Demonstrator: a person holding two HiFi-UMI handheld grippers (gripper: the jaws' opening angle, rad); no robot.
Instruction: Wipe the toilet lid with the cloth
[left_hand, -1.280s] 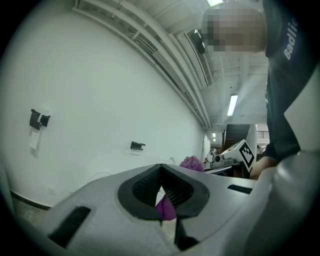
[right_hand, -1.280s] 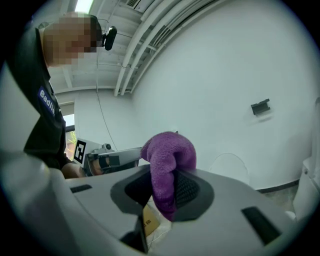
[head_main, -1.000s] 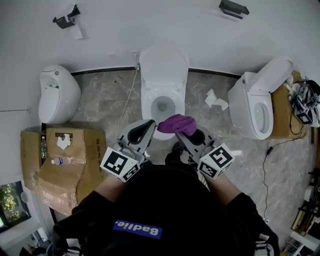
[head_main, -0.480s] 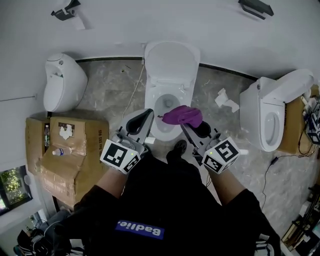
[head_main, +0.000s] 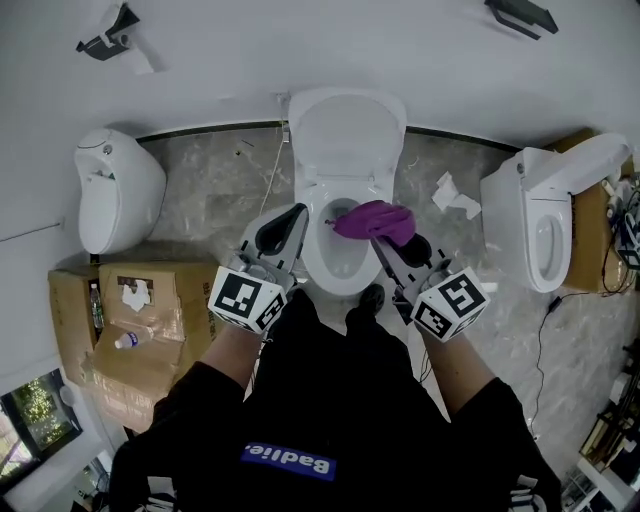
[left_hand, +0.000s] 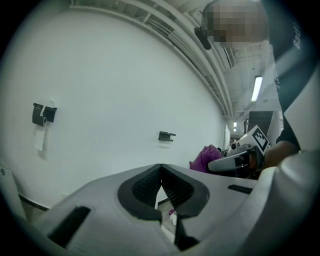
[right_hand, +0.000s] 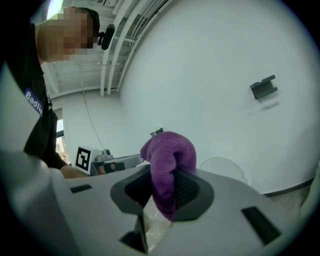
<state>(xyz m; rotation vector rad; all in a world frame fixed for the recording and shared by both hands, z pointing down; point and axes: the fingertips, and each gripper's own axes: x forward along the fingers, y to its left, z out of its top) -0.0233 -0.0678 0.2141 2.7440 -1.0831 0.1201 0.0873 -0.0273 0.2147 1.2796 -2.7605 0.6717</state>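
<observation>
Right gripper (head_main: 390, 238) clamps the purple cloth (head_main: 375, 218) above the open toilet bowl (head_main: 312, 255). The toilet lid (head_main: 346, 130) stands raised behind. Left gripper (head_main: 297, 216) closed, empty (tips meet). Cardboard boxes (head_main: 150, 300) and water bottle (head_main: 128, 340) left, crumpled paper (head_main: 452, 195) right. Shirt (head_main: 330, 400) reads "Badlie".

White wall (head_main: 220, 60) ahead of both claws, with a black skirting strip (head_main: 200, 130) at its foot. Grey marbled floor (head_main: 215, 200). Left of the left gripper (head_main: 293, 218): stacked cardboard boxes (head_main: 150, 310), white ceramic fixture (head_main: 115, 190) beyond. Right of the right gripper (head_main: 388, 232): second toilet (head_main: 545, 225), crumpled paper (head_main: 455, 195) between. Window (head_main: 35, 420) far behind-left.
</observation>
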